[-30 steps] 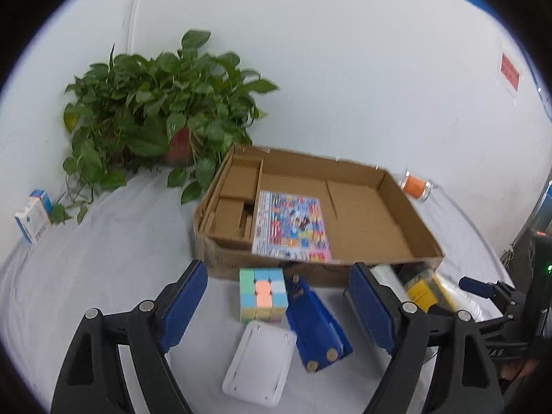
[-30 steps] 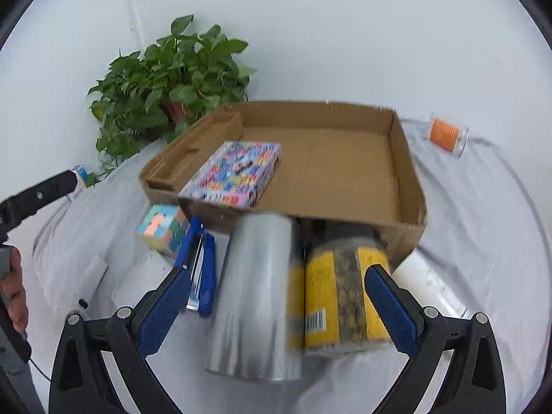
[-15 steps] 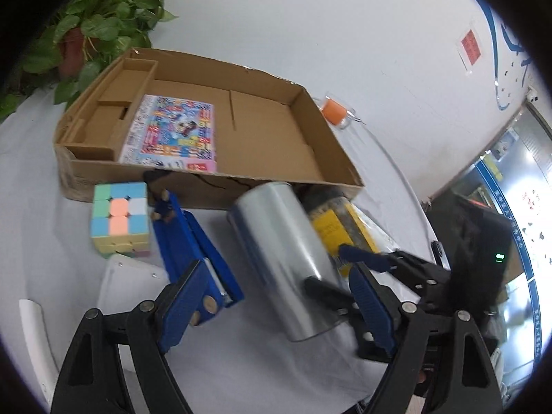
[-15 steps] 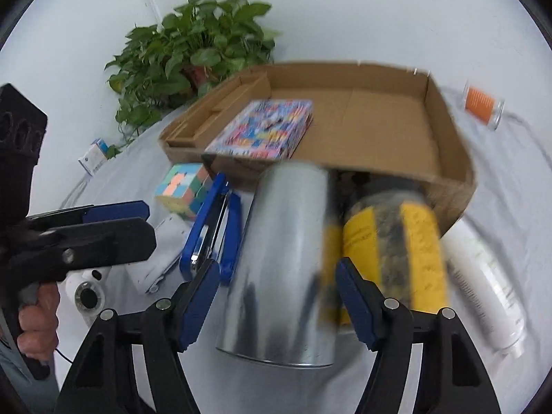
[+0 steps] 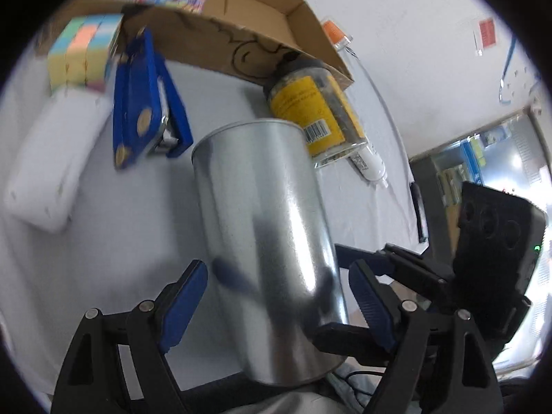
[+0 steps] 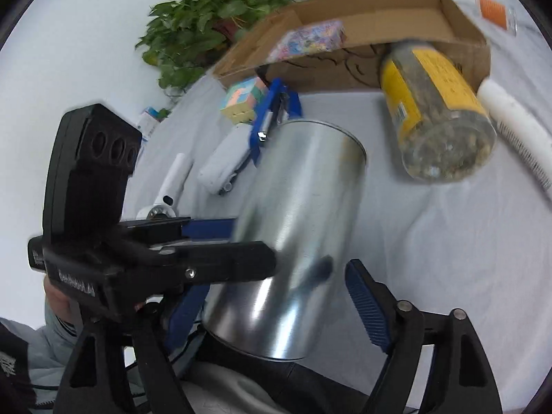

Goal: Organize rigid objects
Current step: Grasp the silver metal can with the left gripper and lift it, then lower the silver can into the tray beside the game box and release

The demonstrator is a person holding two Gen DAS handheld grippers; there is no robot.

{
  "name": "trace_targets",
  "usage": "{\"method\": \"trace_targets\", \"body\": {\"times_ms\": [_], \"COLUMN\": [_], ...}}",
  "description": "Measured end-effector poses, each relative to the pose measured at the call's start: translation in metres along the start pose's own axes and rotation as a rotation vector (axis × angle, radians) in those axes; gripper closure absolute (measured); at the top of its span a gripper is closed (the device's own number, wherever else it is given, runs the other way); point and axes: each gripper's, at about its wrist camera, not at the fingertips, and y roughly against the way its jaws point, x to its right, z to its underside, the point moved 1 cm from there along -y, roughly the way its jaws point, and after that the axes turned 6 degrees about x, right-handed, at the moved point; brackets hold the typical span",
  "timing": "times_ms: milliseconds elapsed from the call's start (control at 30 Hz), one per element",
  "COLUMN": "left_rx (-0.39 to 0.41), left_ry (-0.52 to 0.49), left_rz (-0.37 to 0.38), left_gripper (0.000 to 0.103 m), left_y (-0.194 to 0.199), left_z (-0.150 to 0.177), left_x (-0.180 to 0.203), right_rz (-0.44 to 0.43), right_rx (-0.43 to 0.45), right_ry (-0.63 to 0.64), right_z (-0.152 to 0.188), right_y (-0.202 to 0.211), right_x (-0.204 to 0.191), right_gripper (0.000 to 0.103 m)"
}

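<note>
Now both grippers angle steeply down at the silver tin [image 5: 272,258], which lies on its side on the white cloth [image 5: 138,214] just in front of the cardboard box [image 5: 241,20]. The left gripper [image 5: 279,303] straddles the tin's near end, jaws spread, pads apparently clear of the metal. The right gripper [image 6: 276,307] straddles the same end; its jaws have just been opening, and its right pad stands off the tin. Beyond the tin, against the box wall, lie a yellow-labelled jar [image 6: 434,110], a blue stapler [image 5: 145,96] and a pastel cube [image 5: 82,51]. A white tube [image 6: 517,131] lies beside the jar.
</note>
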Motion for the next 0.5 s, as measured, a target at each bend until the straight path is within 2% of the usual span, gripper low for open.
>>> {"method": "trace_targets", "body": {"times_ms": [67, 200, 267, 400, 500], "left_rx": [-0.018, 0.013, 0.025, 0.087, 0.15], "left_ry": [0.063, 0.082, 0.063, -0.04, -0.083], "left_rz": [0.034, 0.034, 0.021, -0.008, 0.005], "left_gripper": [0.019, 0.019, 0.02, 0.02, 0.02], "left_y": [-0.004, -0.002, 0.001, 0.014, 0.033], "left_z": [0.0, -0.002, 0.0, 0.007, -0.011], "left_x": [-0.013, -0.026, -0.028, -0.008, 0.011], "right_rz": [-0.073, -0.052, -0.042, 0.035, 0.077], "right_rx": [-0.038, -0.025, -0.02, 0.035, 0.113], "right_ry": [-0.033, -0.019, -0.024, 0.059, 0.119], "right_z": [-0.003, -0.011, -0.012, -0.014, -0.036], "right_y": [-0.016, -0.034, -0.036, -0.021, 0.004], "right_x": [0.003, -0.009, -0.015, -0.043, -0.06], "right_gripper": [0.019, 0.015, 0.016, 0.017, 0.018]}}
